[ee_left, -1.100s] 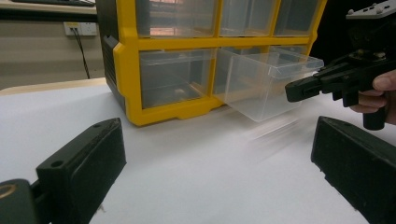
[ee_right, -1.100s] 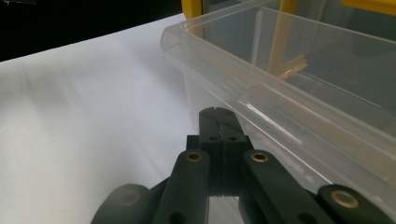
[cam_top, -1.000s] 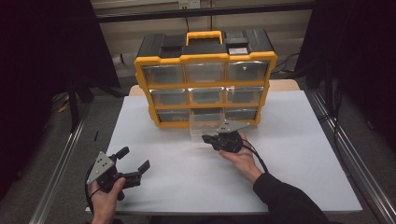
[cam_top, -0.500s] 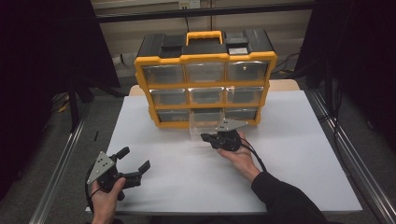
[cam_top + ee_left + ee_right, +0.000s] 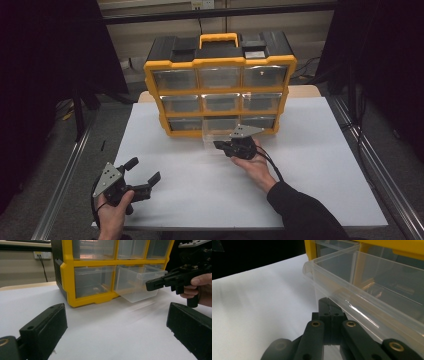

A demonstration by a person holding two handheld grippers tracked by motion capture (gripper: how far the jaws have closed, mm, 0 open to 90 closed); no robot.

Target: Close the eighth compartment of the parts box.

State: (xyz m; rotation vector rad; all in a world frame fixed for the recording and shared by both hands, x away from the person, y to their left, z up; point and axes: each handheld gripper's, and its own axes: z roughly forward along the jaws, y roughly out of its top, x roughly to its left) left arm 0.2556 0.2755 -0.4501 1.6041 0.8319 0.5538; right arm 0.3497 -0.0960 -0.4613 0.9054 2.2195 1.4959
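Right gripper (image 5: 223, 145) sits level, jaws clenched at the clear drawer (image 5: 136, 283); left gripper (image 5: 145, 176) rests released. Both unmoved since earlier.

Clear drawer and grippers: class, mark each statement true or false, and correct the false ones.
1. The clear drawer sticks out of the bottom row of the yellow organizer. True.
2. The left gripper has its jaws closed. False: they stand wide apart.
3. The right gripper has its jaws together at the drawer's front. True.
4. The organizer's carry handle is black. False: it is yellow.
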